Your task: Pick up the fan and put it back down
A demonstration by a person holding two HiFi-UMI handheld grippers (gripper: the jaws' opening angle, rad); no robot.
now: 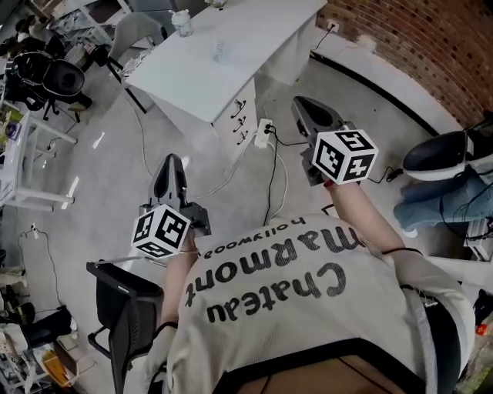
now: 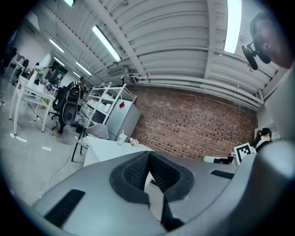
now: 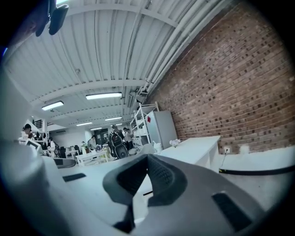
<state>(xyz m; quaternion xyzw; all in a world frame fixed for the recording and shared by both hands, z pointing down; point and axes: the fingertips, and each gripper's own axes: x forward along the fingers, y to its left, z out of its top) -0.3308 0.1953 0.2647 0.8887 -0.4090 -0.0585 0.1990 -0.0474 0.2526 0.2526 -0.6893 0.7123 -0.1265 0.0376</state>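
One desk (image 1: 254, 38): white, ahead of both grippers; cup (image 1: 182, 21) near its far edge
Left gripper (image 1: 171, 161): jaws pressed together, nothing between
Right gripper (image 1: 303, 102): jaws together, empty
Fan: not made out in any view; judgement: locate it first, open jaws before reaching

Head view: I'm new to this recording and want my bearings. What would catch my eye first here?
The left gripper and right gripper, held out over the grey floor, stand out first, each bearing a black-and-white marker cube, tongs shut on nothing. Ahead stands a white desk with a cup on it, and a red brick wall runs along the upper right.
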